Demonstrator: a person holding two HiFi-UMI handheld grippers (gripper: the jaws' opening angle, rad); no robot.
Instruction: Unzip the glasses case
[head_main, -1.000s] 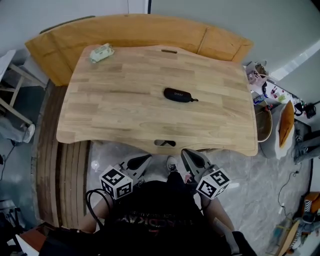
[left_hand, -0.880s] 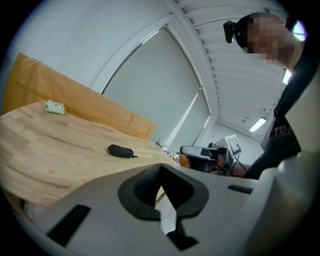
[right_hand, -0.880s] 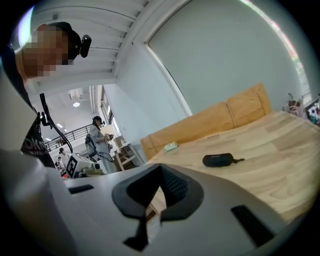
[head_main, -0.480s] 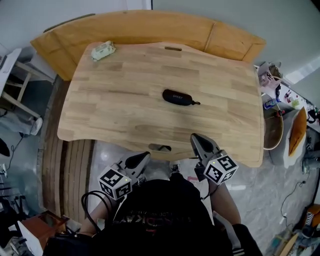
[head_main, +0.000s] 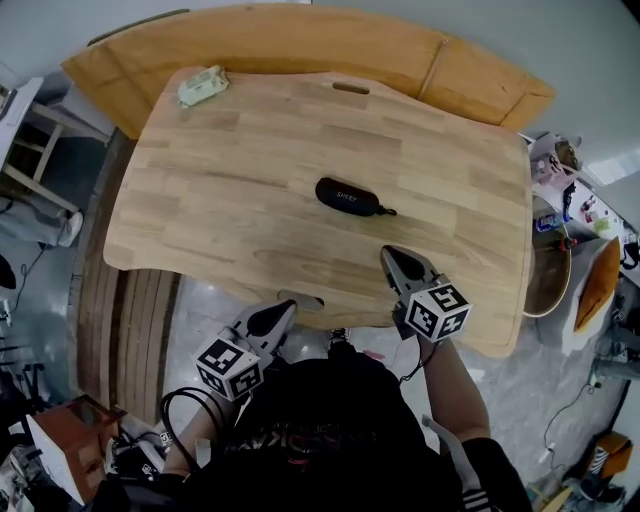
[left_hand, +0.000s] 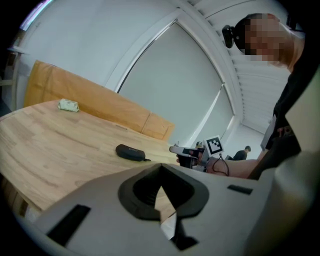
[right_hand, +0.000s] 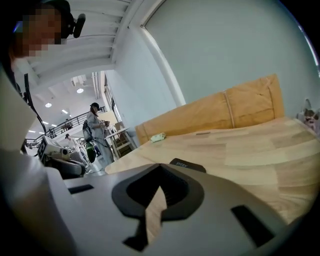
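Glasses case (head_main: 347, 196) lying closed near middle of wooden worktop (head_main: 220, 190), bare wood all round it, well clear of every edge. Right gripper (head_main: 398, 268) over near edge, jaws pressed together, empty, short of case. Left gripper (head_main: 272, 318) just off near edge, jaws likewise together, empty. Pale green packet (head_main: 201, 85) at far left corner

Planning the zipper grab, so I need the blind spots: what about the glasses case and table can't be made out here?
Glasses case: too small in the head view to tell how far it is zipped.
Case's near side: right gripper view, hidden behind the right gripper body.
Pale packet, far corner: too small to identify anywhere.
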